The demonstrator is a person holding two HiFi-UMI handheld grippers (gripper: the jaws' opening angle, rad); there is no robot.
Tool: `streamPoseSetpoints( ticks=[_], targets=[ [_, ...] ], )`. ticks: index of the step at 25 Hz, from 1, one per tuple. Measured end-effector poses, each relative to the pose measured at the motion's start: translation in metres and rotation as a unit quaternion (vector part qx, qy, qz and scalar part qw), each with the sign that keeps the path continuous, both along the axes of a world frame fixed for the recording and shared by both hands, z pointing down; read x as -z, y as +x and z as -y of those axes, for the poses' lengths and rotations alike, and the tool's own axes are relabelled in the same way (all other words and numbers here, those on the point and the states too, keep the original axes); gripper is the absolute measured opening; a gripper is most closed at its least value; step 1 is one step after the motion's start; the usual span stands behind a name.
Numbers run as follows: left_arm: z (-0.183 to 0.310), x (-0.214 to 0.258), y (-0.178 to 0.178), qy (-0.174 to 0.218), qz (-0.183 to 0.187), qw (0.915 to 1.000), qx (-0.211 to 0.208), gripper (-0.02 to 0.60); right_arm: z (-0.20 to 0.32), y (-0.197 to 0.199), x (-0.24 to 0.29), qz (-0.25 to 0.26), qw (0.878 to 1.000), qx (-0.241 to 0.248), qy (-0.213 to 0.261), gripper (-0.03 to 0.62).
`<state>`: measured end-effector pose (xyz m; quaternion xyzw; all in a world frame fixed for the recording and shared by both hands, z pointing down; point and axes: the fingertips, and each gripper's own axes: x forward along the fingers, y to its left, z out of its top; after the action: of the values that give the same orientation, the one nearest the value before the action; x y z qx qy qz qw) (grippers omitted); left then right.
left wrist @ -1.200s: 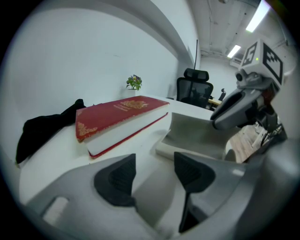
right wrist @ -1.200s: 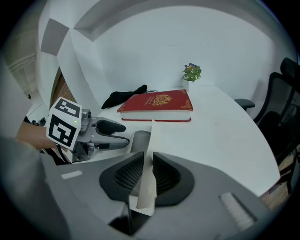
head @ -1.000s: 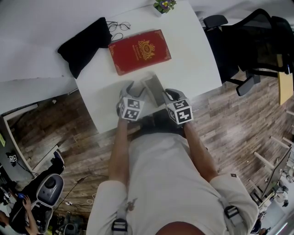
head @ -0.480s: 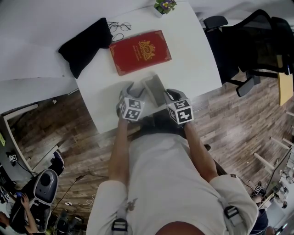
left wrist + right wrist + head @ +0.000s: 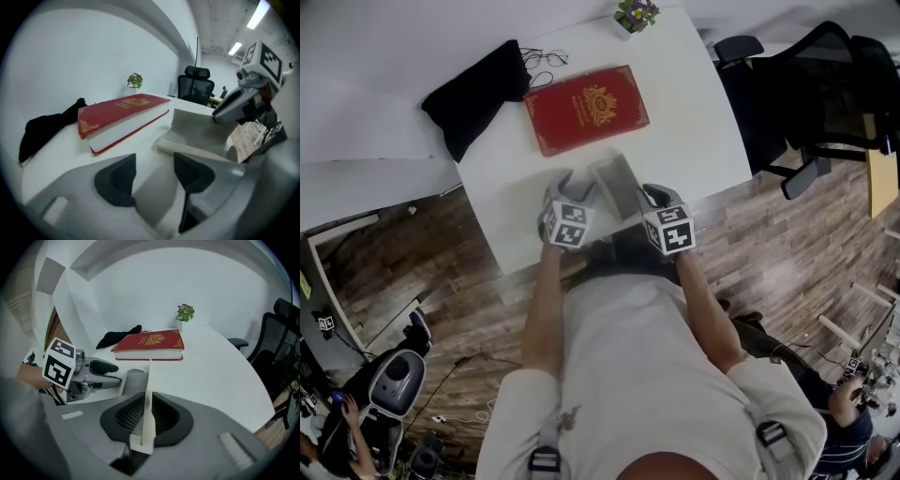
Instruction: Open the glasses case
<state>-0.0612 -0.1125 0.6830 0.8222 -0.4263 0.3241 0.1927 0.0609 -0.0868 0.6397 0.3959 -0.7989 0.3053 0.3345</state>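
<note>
The pale grey glasses case (image 5: 616, 186) lies near the table's front edge with its lid flap (image 5: 149, 380) raised on edge. My right gripper (image 5: 146, 416) is shut on that thin flap, which stands pinched between its two pads. In the head view the right gripper (image 5: 644, 195) sits at the case's right side. My left gripper (image 5: 152, 176) is open, with only bare tabletop between its pads. It rests just left of the case (image 5: 197, 136). From the head view the left gripper (image 5: 567, 183) flanks the case's left side.
A red book (image 5: 586, 105) lies beyond the case. A black cloth (image 5: 473, 94) and a pair of glasses (image 5: 544, 56) are at the far left. A small potted plant (image 5: 635, 13) stands at the far edge, and a black office chair (image 5: 825, 94) is to the right of the white table (image 5: 703, 122).
</note>
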Motion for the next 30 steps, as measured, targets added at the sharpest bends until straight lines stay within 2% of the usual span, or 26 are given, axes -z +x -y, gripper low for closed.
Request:
streamPoseSetpoints(
  ticks=[8, 15, 25, 30],
  targets=[
    [-0.004, 0.003, -0.002, 0.001, -0.007, 0.9999, 0.010, 0.252, -0.001, 0.000, 0.003, 0.000, 1.000, -0.001, 0.007, 0.049],
    [-0.003, 0.015, -0.002, 0.018, -0.011, 0.9997, 0.011, 0.252, 0.000, -0.001, 0.011, 0.004, 1.000, 0.000, 0.027, 0.052],
    [-0.009, 0.050, -0.002, 0.055, -0.027, 0.9979, 0.023, 0.252, 0.004, -0.007, 0.040, 0.015, 0.995, 0.000, 0.095, 0.117],
    [-0.012, 0.078, -0.002, 0.090, -0.045, 0.9943, 0.035, 0.250, 0.004, -0.008, 0.058, 0.019, 0.991, 0.001, 0.130, 0.133]
  ],
)
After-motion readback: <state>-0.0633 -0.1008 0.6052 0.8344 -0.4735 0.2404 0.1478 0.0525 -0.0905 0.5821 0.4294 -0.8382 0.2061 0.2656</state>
